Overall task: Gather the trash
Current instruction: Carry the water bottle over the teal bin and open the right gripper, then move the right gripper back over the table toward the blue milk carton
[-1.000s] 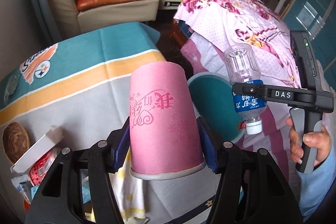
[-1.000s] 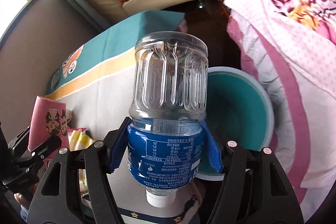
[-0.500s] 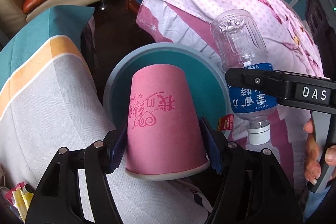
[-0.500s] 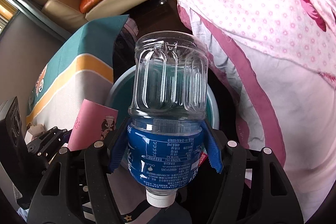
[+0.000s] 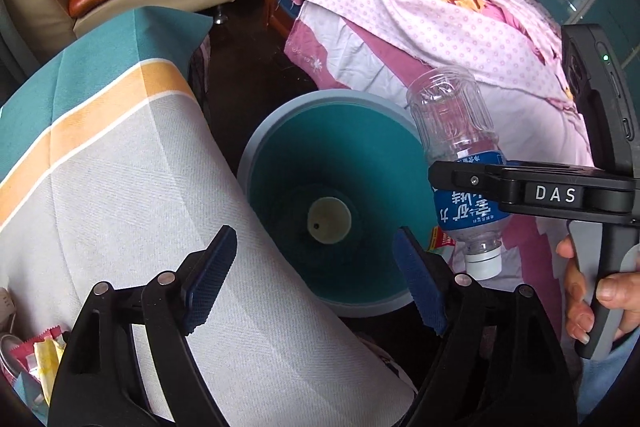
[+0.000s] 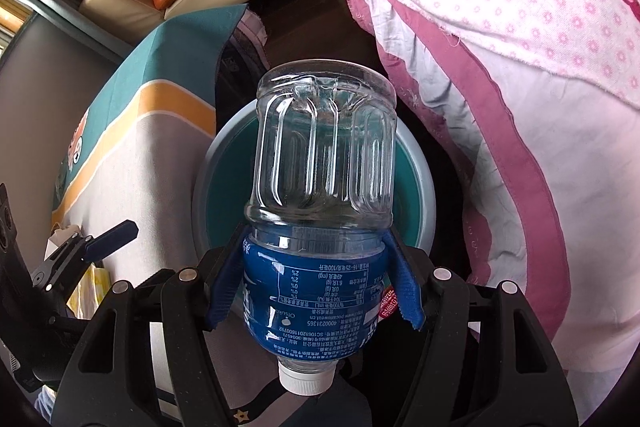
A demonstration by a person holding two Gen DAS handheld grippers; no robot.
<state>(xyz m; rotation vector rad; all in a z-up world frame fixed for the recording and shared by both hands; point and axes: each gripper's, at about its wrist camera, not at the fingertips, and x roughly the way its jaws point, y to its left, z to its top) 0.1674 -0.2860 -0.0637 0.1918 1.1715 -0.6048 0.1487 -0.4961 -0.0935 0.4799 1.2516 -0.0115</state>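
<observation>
Two grippers pointed steeply down over the teal bin [image 5: 280,131]. My left gripper [image 5: 316,277] had just been opening; its jaws stood spread with nothing between them, and a paper cup [image 5: 329,220] lay at the bottom of the bin. My right gripper [image 6: 314,291], beside the bin's rim, pinched the plastic bottle [image 6: 320,187] by its blue label, cap toward my hand [image 5: 600,291].

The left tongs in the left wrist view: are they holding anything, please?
No, the left tongs stand open with nothing between the pads; only the teal bin shows below.
</observation>
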